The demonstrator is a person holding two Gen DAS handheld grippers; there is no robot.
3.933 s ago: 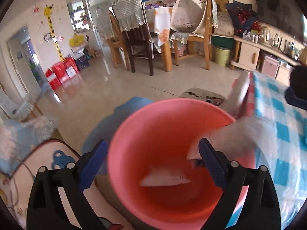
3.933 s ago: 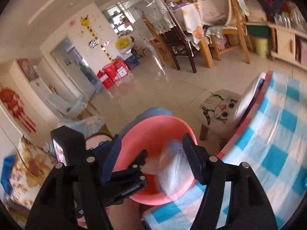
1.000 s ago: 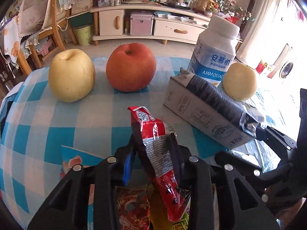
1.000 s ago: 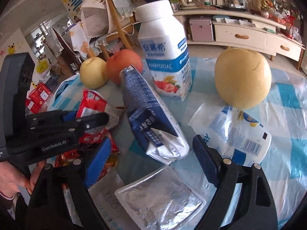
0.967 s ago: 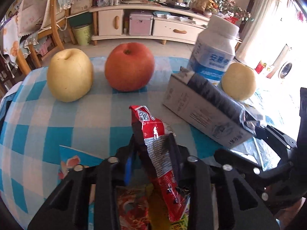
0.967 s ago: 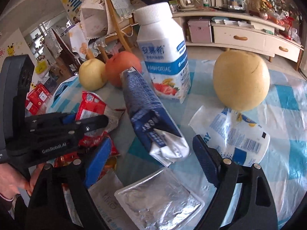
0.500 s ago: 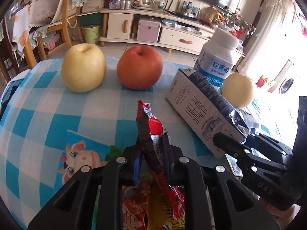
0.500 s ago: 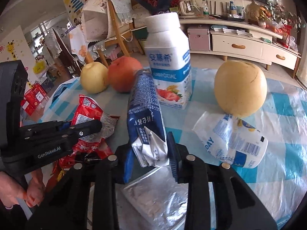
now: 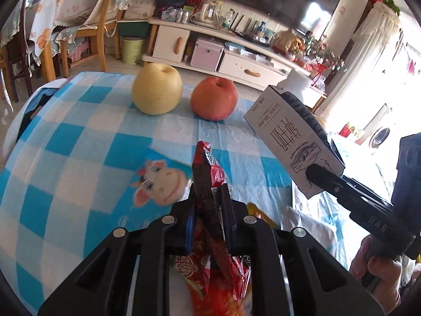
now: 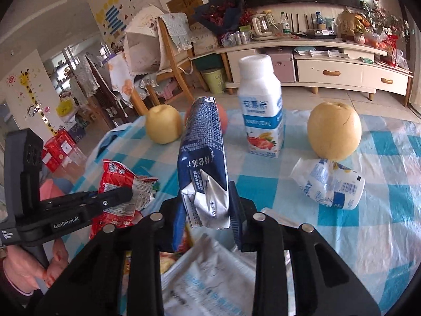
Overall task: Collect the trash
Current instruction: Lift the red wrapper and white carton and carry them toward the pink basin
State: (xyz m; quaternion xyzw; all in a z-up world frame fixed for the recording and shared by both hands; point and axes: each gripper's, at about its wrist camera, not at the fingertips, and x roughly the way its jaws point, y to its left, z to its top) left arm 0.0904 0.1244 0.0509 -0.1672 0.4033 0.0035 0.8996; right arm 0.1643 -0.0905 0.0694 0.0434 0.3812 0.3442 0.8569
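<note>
My left gripper (image 9: 209,197) is shut on a red snack wrapper (image 9: 210,179), which stands up between its pads above the checked tablecloth (image 9: 79,137). From the right wrist view the same red wrapper (image 10: 115,181) shows in the left gripper (image 10: 123,193). My right gripper (image 10: 205,202) is shut on the crushed end of a dark blue milk carton (image 10: 201,142), lifted off the table. In the left wrist view the carton (image 9: 286,131) hangs at the right in the right gripper (image 9: 313,171).
On the table stand a white yoghurt bottle (image 10: 260,110), two yellow pears (image 10: 334,129) (image 10: 163,126) and a red apple (image 9: 213,101). A crumpled white cup (image 10: 329,181) and a foil pouch (image 10: 205,276) lie near me. More red wrappers (image 9: 210,289) lie under the left gripper.
The right gripper closed on the milk carton and lifted it. The left gripper tightened on the red wrapper and drew up and back; the view has swung so the fruit sits further right.
</note>
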